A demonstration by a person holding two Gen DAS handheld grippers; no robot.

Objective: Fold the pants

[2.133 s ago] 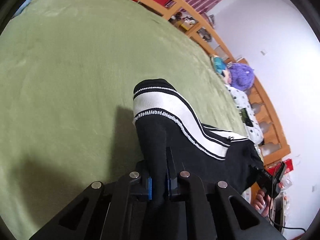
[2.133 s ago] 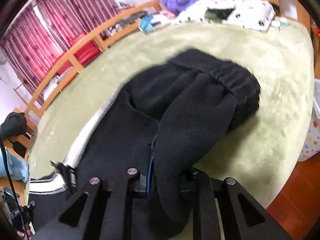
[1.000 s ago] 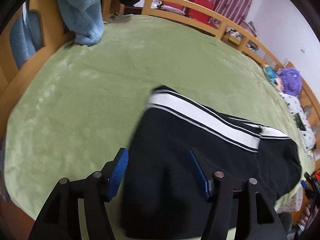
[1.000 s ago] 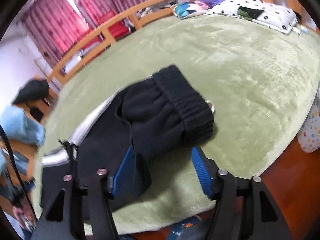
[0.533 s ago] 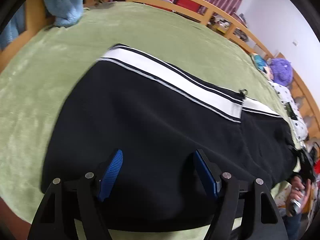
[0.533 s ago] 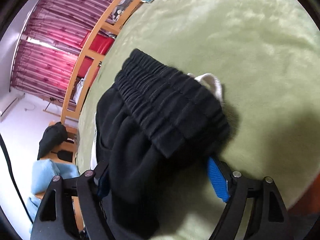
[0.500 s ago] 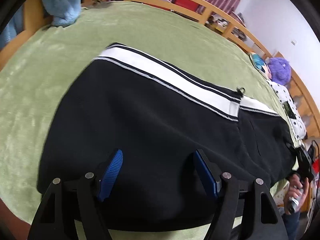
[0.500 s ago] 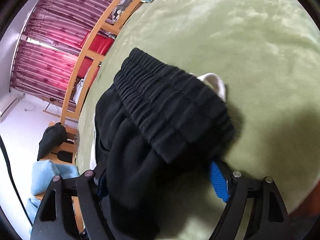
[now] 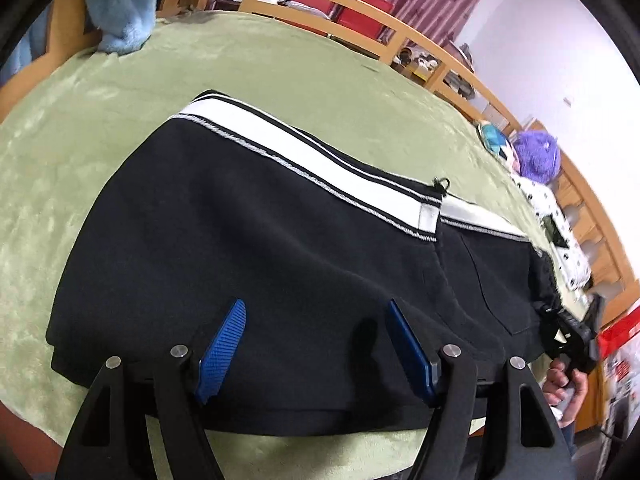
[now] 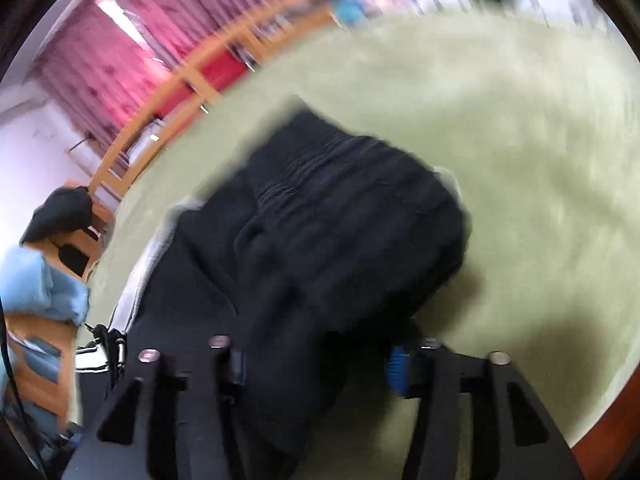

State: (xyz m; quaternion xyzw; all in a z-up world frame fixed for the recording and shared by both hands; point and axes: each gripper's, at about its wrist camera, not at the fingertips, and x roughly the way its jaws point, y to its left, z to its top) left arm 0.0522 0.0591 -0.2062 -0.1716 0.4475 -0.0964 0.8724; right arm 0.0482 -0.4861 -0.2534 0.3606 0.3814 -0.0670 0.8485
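Black pants with a white side stripe lie flat across the green blanket. My left gripper is open just over their near edge, and its blue pads stand wide apart with nothing pinched. In the blurred right wrist view, the bunched elastic waistband end of the pants fills the gap of my right gripper. Its jaws are closing on that fabric, and a firm press does not show. The right gripper and the hand holding it appear at the pants' far right end.
A blue fleece hangs over the wooden bed rail at the back left. A purple plush and a dotted pillow lie at the far right. Red-brown floor shows past the blanket's near edge.
Both grippers let go of the lifted fabric and the pants came down flat. The left gripper opened and sank toward the near edge. The right jaws have narrowed around the waistband.
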